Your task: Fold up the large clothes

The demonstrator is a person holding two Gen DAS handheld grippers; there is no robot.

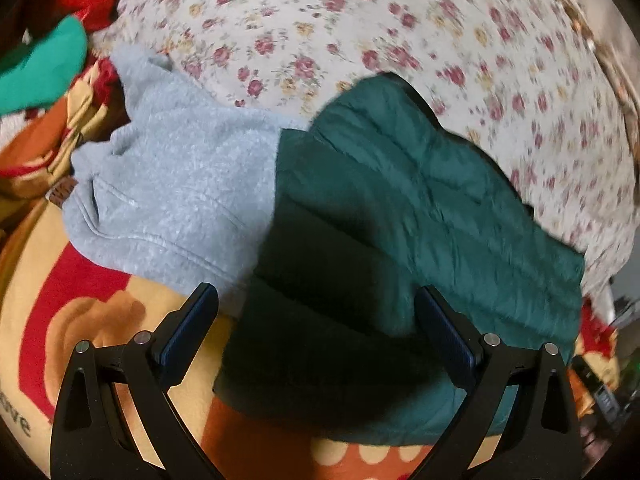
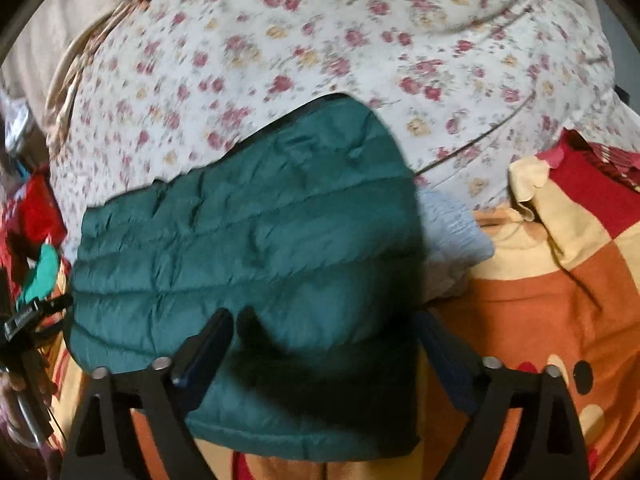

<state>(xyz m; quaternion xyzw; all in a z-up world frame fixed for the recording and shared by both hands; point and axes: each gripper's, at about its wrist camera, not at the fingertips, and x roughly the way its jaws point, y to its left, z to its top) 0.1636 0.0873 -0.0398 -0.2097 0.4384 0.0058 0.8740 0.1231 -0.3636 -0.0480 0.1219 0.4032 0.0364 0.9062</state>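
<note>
Quilted jacket (image 2: 248, 232), fuzzy fleece (image 1: 180, 184)

Floral bedspread (image 1: 360, 20) behind; orange-red patterned blanket (image 2: 560, 300) underneath.

1. Both views are lit dimly and warmly, and the colours look muddy.
2. The left gripper (image 1: 316, 328) throws a deep shadow over the near half of the green quilted jacket (image 1: 460, 200); the right gripper (image 2: 324, 344) darkens the same cloth in its own view.
3. Motion blur smears the floral sheet (image 1: 360, 20), most strongly toward the right edge.
4. Fisheye distortion bulges each scene, and the corners fall to black.
5. No glare shows.
</note>
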